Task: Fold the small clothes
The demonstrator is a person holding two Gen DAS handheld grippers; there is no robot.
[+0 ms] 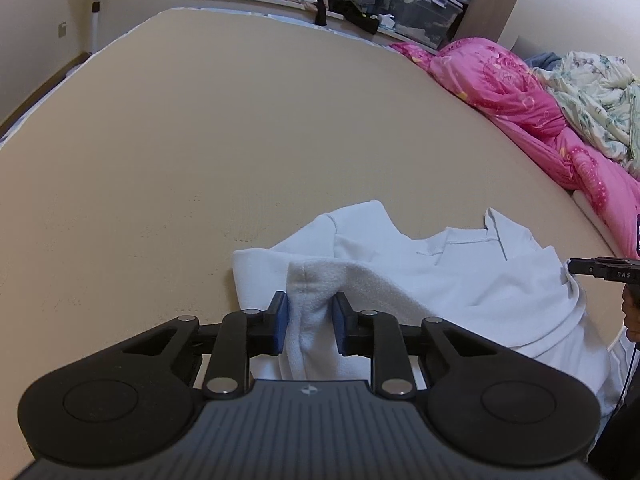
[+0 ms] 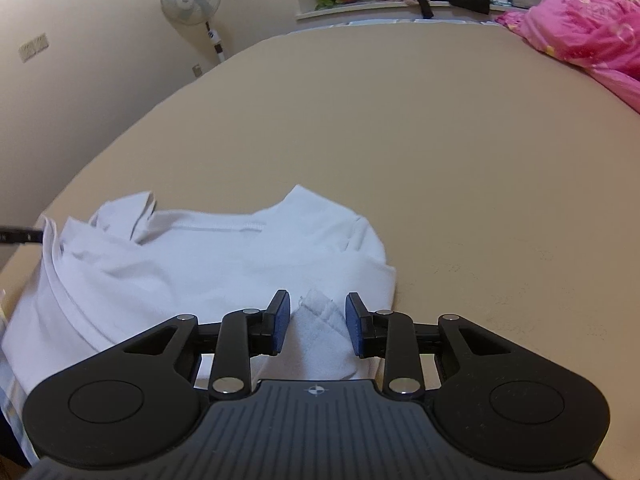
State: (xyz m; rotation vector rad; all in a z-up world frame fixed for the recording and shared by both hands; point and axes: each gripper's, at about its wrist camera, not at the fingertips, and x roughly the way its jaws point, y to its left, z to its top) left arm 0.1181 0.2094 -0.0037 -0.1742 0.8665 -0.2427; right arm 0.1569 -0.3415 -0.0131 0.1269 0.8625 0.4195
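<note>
The white garment (image 1: 420,280), a small collared top as far as can be told, lies rumpled on the near part of the tan mattress (image 1: 200,140), well apart from the pink quilt (image 1: 520,92) at the mattress's far side. A fleecy hem fold is pinched between the pads of the left claw (image 1: 310,324), which are narrowly set and pressed against the cloth on both sides. The right claw (image 2: 317,320) is partly open: a turned-up corner of the hem stands between its pads, but a gap shows on each side, so nothing is gripped there.

For a clean fold, the right corner should be clamped before anything is lifted, and both corners should then be carried together toward the collar, level and taut. Both claws are pitched steeply down toward the mattress, side by side along the garment's near edge.
</note>
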